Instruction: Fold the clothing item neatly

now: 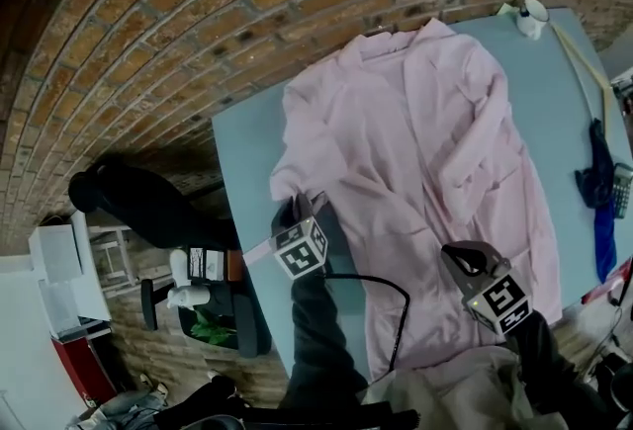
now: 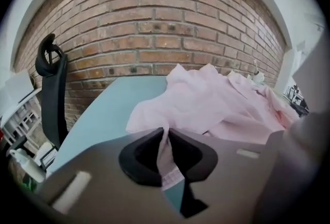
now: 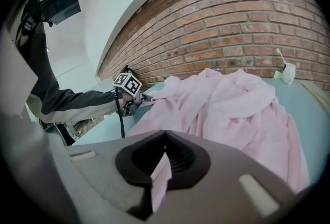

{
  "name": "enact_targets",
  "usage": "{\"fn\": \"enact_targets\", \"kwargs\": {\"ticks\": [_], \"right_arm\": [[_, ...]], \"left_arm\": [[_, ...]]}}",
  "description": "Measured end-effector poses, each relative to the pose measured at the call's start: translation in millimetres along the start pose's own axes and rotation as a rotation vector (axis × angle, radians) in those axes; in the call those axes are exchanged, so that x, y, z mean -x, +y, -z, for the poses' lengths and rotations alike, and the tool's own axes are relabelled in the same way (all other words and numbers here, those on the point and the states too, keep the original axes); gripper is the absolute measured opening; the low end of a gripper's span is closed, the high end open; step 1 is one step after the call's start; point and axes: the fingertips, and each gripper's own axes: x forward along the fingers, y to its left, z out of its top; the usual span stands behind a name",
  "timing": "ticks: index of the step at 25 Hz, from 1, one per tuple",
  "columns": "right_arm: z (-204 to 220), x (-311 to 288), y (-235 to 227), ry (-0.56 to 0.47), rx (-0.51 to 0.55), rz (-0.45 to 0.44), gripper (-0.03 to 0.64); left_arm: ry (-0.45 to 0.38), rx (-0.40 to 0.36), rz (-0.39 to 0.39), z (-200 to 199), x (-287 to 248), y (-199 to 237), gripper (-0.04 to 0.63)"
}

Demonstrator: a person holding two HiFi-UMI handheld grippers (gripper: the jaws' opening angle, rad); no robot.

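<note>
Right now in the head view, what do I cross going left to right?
Order: chair → left gripper → right gripper → blue object. The shirt overlaps both grippers, so it's left out.

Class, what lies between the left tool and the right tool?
The pink garment spreads across that stretch, with a black cable looping in front of it, seen in the head view.
</note>
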Motion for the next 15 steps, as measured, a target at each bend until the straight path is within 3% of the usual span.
{"fn": "enact_targets", "kwargs": {"ticks": [3,6,8,11,13,15], "right_arm": [[11,16,-7,0.004,-0.019,0.028,0.002],[18,34,-18,-0.034,-0.047,0.065,0.002],[25,43,-24,-0.039,-0.071,0.087,0.002],[37,59,-28,-0.025,-0.096,0.123,0.002],[41,71,-27,-0.032,-0.105,0.136,0.002],[45,83,-26,-0.048,-0.116,0.151,0.002]], "left_arm": [[-0.119,-0.008,-0.013,-24,39,-6,0.034],[-0.265,-0.121,0.018,-72,92,-49,0.035],[-0.357,-0.154,0.126,-103,119,-103,0.035],[-0.429,-0.084,0.330,-116,137,-195,0.035],[-0.403,-0.037,0.453,-98,134,-253,0.038],[-0.285,0.015,0.618,-61,130,-312,0.089]]}}
